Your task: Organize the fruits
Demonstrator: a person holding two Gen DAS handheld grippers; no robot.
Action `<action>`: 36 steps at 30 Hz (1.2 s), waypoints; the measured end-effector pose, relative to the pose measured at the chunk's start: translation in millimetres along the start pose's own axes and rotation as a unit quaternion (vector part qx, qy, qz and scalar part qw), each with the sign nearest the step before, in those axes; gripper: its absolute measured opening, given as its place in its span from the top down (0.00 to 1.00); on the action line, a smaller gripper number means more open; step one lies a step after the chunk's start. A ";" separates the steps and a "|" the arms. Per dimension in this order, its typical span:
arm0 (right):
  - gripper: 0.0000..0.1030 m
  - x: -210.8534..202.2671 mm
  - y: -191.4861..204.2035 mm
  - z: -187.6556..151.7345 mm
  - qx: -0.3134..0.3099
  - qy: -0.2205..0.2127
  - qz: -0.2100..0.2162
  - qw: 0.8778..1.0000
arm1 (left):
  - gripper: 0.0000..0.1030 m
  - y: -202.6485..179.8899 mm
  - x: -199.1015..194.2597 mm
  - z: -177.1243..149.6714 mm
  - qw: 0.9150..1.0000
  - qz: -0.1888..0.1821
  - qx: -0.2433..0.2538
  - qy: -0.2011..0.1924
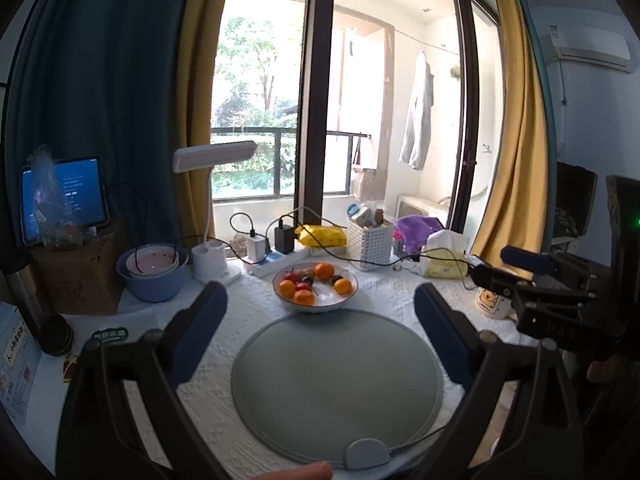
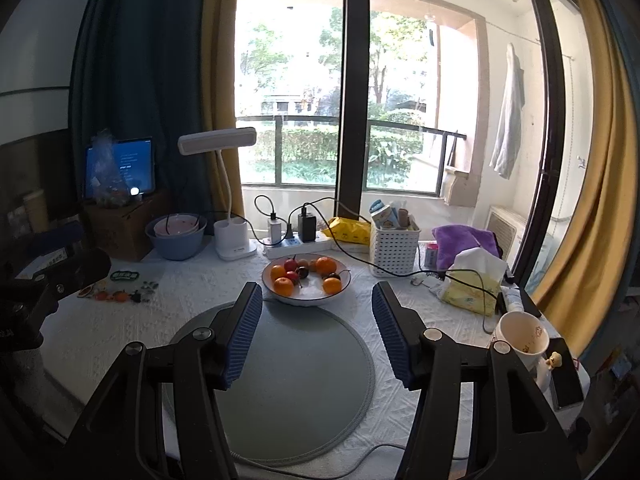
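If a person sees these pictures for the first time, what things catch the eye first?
First, the white bowl of fruit, oranges and small red fruits, at the table's middle before the bright window. Nearer lies the round grey mat, bare. Both grippers, left and right, hang over it with jaws open and empty.

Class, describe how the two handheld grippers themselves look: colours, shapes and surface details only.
Left gripper: black angular linkage arms with round silver pivot bolts, ending in two flat dark-blue pads. Right gripper: the same black frame and silver bolts, its blue pads finely ribbed. No sleeves are visible.
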State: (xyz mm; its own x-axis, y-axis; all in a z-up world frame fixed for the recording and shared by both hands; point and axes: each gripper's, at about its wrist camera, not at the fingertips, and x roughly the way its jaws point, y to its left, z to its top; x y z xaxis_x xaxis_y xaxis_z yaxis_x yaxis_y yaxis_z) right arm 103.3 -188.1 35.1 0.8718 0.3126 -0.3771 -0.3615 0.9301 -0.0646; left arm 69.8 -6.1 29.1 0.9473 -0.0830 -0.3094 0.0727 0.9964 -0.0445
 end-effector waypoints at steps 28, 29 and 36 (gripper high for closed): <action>0.41 -0.5 -1.3 -1.0 0.001 0.000 0.000 1.000 | 0.07 -5.6 -1.7 2.9 1.000 -0.009 0.007 0.001; 0.41 -0.4 -1.2 -0.9 0.000 0.000 0.000 1.000 | 0.07 -5.5 -1.8 2.9 1.000 -0.009 0.006 0.001; 0.41 -0.7 -1.4 -1.1 0.000 0.001 0.001 1.000 | 0.07 -4.7 -2.1 3.4 1.000 -0.009 0.006 0.001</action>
State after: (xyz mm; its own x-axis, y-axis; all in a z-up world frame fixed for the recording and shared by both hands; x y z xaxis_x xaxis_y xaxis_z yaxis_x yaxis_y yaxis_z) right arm 102.8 -189.8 34.4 0.8709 0.3139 -0.3781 -0.3630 0.9296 -0.0643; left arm 68.5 -10.6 33.2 0.9454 -0.1007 -0.3099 0.0934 0.9949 -0.0384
